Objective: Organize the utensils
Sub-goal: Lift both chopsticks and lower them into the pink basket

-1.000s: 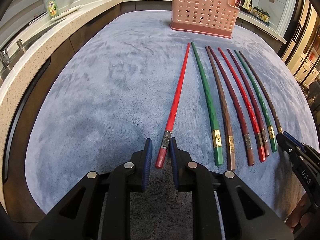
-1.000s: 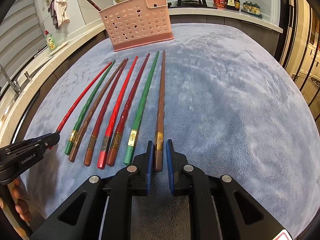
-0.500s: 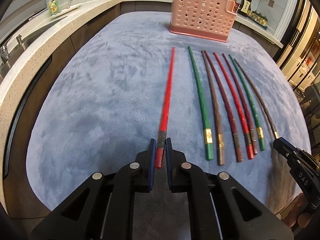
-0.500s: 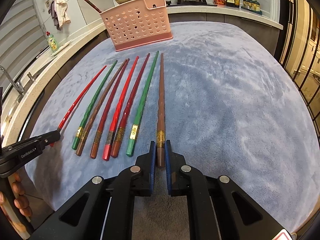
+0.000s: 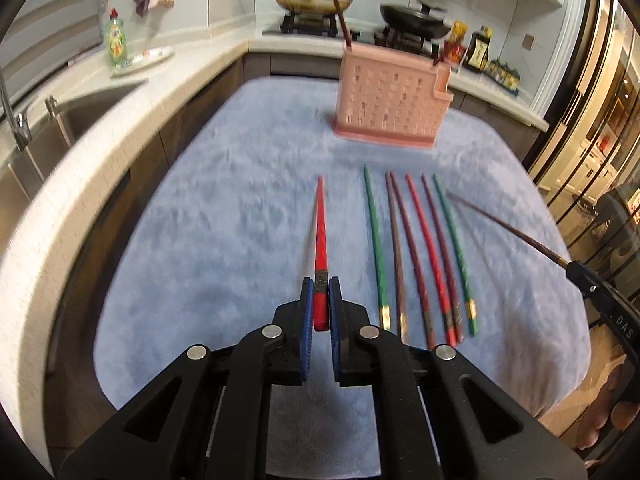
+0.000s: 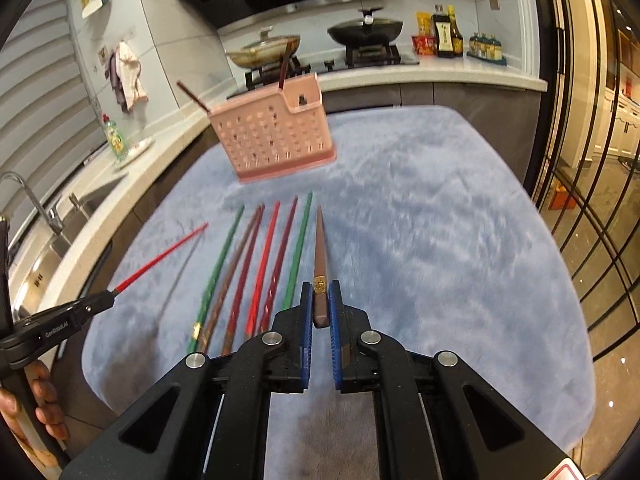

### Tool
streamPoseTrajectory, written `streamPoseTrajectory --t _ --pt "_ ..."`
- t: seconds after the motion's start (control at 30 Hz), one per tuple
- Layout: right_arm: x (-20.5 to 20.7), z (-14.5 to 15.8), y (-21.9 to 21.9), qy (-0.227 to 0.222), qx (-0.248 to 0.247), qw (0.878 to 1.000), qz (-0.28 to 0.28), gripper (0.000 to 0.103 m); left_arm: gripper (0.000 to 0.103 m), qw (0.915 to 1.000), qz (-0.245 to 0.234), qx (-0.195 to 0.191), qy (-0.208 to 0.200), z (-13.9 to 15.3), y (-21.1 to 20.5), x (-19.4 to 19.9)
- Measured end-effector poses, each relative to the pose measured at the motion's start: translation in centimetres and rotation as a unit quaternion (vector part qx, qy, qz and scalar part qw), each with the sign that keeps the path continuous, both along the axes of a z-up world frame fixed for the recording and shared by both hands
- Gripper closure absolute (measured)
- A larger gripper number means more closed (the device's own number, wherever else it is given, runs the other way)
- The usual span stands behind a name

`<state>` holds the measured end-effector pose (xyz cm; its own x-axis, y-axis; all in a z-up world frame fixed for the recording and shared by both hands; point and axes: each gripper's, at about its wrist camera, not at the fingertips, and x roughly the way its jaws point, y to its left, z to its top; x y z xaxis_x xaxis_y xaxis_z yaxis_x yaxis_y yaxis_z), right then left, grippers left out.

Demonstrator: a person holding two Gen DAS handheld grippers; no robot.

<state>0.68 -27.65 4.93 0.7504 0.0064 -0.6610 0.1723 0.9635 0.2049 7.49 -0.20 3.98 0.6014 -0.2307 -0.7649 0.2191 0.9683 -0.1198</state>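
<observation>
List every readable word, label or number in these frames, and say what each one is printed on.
"GenRobot.AI": on the side of the left gripper, seen from the right wrist.
"DAS": on the side of the right gripper, seen from the left wrist; cut off.
Dish soap bottle label: too blurred to read.
Sauce bottles by the stove: labels too small to read.
Gold bands on the chopsticks: markings unreadable.

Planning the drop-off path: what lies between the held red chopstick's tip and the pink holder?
Only bare blue cloth. In the left wrist view the red chopstick points toward the pink holder with nothing in that stretch; the other chopsticks lie off to its right.
</observation>
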Motion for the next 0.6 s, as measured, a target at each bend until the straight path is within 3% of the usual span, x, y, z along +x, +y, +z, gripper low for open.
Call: streamPoseTrajectory --t 0.23,0.6 --pt "1.8 4.8 -1.4 -0.051 0.006 0.999 -0.013 0.096 0.096 0.9987 0.008 -0.013 -0.048 4.6 0.6 2.1" --pt "4.8 9.5 -2.2 -0.105 0.019 0.994 -0.02 0.096 0.096 0.9952 0.009 -0.03 -0.093 9.7 -0.2 6.7"
